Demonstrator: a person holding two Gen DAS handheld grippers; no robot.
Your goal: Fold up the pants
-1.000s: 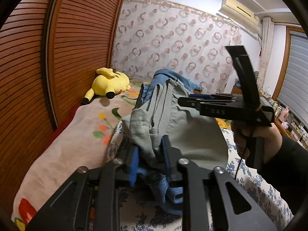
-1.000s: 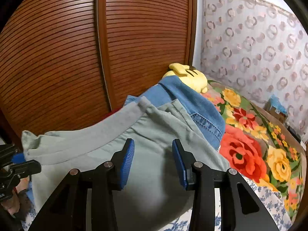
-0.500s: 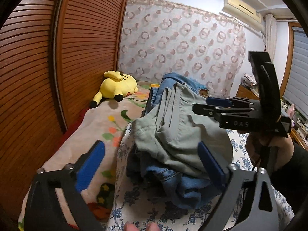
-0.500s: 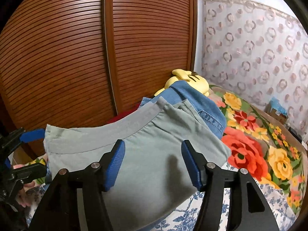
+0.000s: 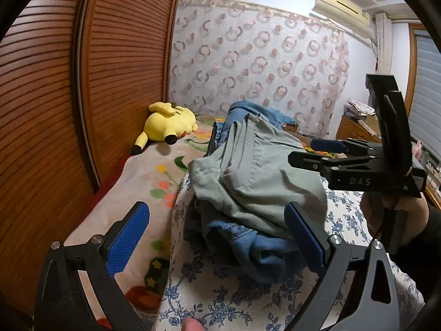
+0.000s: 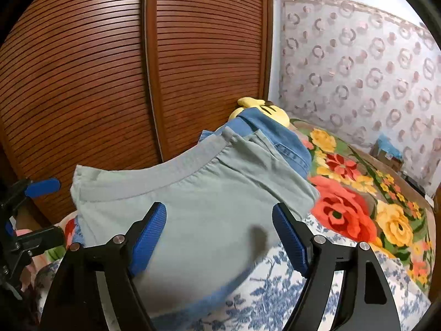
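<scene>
Blue pads of the left gripper [image 5: 217, 237] stand wide apart at the bottom of its frame, gripping nothing; the right gripper [image 6: 219, 237] has just been opening (its jaws empty too). Between and beyond both lie the grey-green pants [image 6: 193, 209], folded, atop blue jeans [image 5: 256, 251] on the floral sheet [image 5: 220, 298]. A yellow plush toy [image 5: 168, 127] lies centre-left by the slatted wooden doors [image 6: 110, 69].

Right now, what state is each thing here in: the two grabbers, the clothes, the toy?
Left gripper: open, holding nothing.
Right gripper: jaws just opened, pads off the cloth.
Grey-green pants: folded, released, lying on the pile.
Blue jeans: underneath, rumpled.
Yellow plush toy: lying on the bed.
</scene>
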